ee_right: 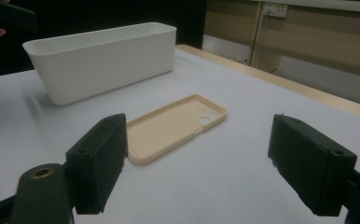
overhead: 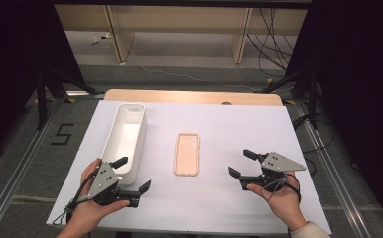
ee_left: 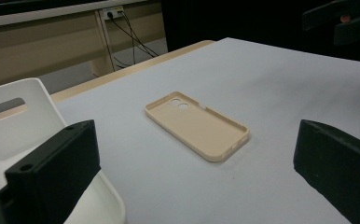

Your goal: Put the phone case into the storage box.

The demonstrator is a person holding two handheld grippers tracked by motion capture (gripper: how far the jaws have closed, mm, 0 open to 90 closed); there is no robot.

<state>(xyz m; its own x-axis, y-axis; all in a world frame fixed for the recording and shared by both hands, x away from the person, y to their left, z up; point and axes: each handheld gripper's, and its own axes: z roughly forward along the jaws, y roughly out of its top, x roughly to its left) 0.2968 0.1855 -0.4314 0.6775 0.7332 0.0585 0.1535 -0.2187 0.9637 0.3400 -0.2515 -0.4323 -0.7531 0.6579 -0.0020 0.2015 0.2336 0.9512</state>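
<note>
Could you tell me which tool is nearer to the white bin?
Left. The left tool sits open right beside the white bin's near end, while the right tool rests open beyond the phone case.

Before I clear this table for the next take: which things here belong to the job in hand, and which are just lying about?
Part of the job:
- beige phone case, open side up, mid-table
- white bin, empty, left of the case
- left gripper and right gripper, both open, holding nothing

Just lying about:
- cables on the floor beyond the table
- number marking on the floor at left
</note>
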